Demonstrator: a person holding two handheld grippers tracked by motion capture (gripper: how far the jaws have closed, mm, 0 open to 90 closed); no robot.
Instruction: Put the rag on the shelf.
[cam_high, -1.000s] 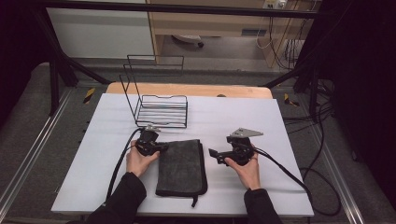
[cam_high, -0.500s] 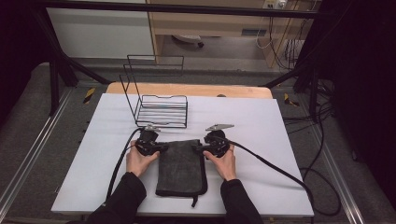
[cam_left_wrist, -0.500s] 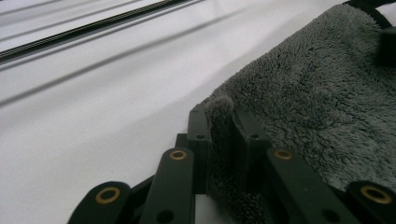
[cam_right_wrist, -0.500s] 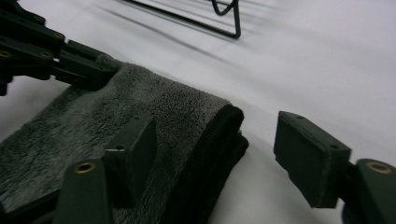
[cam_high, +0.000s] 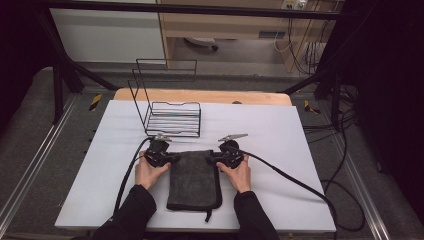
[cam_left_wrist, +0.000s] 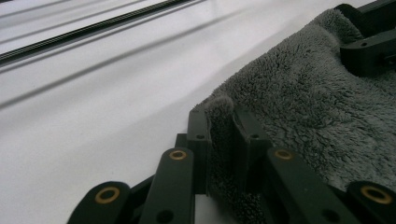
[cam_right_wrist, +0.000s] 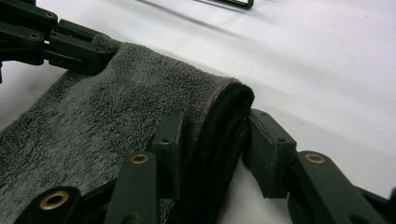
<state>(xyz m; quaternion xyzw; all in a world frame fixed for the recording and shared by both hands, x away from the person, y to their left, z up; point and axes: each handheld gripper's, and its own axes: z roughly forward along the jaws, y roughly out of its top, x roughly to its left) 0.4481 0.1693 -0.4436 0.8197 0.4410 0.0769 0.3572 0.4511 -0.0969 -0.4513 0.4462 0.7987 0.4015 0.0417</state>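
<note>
On the white table (cam_high: 300, 150), near my edge, I have the grey towel (cam_high: 195, 180) lying flat and folded, long side running toward me, with a dark loop trailing off its near end. At its far left corner my left gripper (cam_high: 172, 158) is clamped on the cloth: in the left gripper view the jaws are closed onto a pinched-up ridge of towel (cam_left_wrist: 327, 107), with fleece squeezed between them. At the far right corner sits my right gripper (cam_high: 212, 158), pointing in toward the left one. In the right gripper view its jaws straddle the rolled, dark-hemmed edge of the towel (cam_right_wrist: 116, 107); one jaw presses the fleece, the other stands just off the hem with a gap showing, so this one is not yet clenched. Across the cloth in that view I see the left gripper (cam_right_wrist: 100, 58) biting its corner. Both hands rest on the table behind the grippers, cables trailing out to either side. Just beyond the towel stands the black wire rack (cam_high: 172, 119), apart from it.
</note>
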